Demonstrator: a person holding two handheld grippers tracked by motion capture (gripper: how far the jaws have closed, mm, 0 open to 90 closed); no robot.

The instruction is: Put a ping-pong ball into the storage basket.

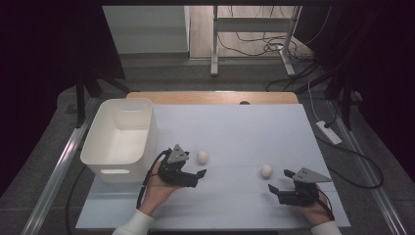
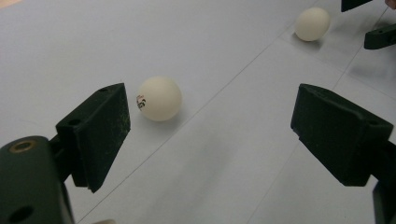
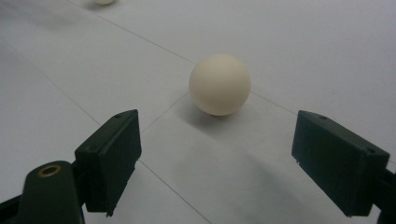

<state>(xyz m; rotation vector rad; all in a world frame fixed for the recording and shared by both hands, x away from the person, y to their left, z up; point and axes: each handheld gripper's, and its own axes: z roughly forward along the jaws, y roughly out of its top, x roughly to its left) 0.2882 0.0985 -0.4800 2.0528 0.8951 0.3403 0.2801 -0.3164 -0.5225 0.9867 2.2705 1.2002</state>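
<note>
Two white ping-pong balls lie on the pale table top (image 1: 235, 127). The left ball (image 1: 202, 156) sits just beyond my left gripper (image 1: 195, 166), which is open. In the left gripper view this ball (image 2: 159, 99), with a small printed mark, rests close to the left jaw's tip, ahead of my left gripper (image 2: 210, 121). The right ball (image 1: 266, 170) lies just ahead and left of my right gripper (image 1: 280, 180), also open. In the right gripper view that ball (image 3: 219, 84) is centred a short way beyond my right gripper (image 3: 217, 154), touching neither jaw.
A white plastic bin (image 1: 120, 139) stands at the table's left edge, beside the left hand. The far ball (image 2: 312, 24) and the other gripper's jaws appear at the top right of the left gripper view. Cables and a desk frame lie on the floor beyond the table.
</note>
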